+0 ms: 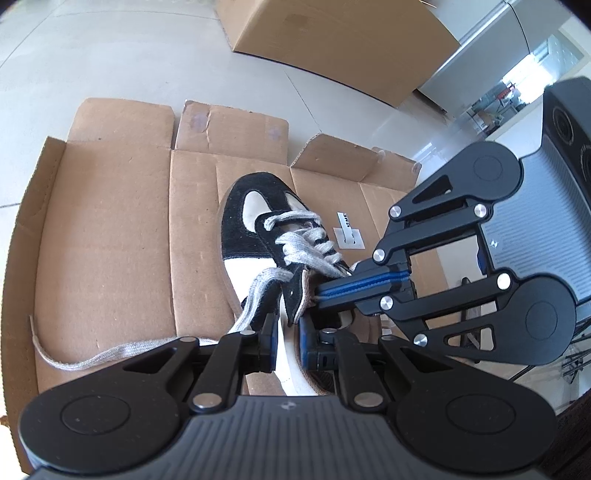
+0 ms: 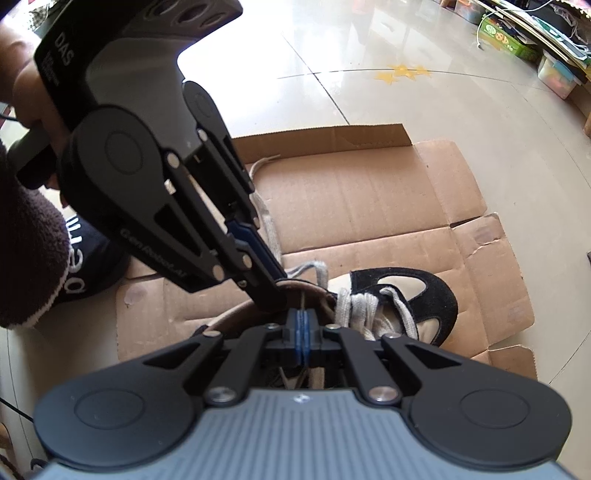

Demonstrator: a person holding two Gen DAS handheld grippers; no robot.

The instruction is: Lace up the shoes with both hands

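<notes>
Shoe: a black suede and cream sneaker (image 1: 255, 236) with a white rubber sole is seen lying on flattened cardboard; the nap is fuzzy, the toe rounded.
Lace: a flat, woven grey shoelace (image 1: 306, 243) is crossed over the tongue; one loose end (image 1: 74, 363) is trailed across the cardboard in the left wrist view.
Cardboard: a flattened corrugated box (image 1: 122, 229), brown, creased, with opened flaps, is spread on the floor beneath the shoe.
Floor: pale glossy tiles (image 2: 369, 48) with thin joints; yellow star stickers (image 2: 404, 72) are seen on them.
Room: a closed cardboard carton (image 1: 332, 33) is stood beyond the flattened box; cluttered shelves or bins are visible at the far edge of the right wrist view.
Axis: the shoe's long axis is run away from both cameras, the toe pointed away and the heel opening nearest the grippers.
Left gripper (image 1: 288, 341): black linkage arms, blue-padded fingers (image 1: 271, 343); they are held narrowly apart, closed on the sneaker's side wall at the collar.
Right gripper (image 2: 302, 328): the fingers are pressed fully together over the shoe's opening; a thin strand appears to be pinched between them, but what it is cannot be told.
Person: a hand (image 2: 26, 74) is wrapped round the left gripper's handle.
</notes>
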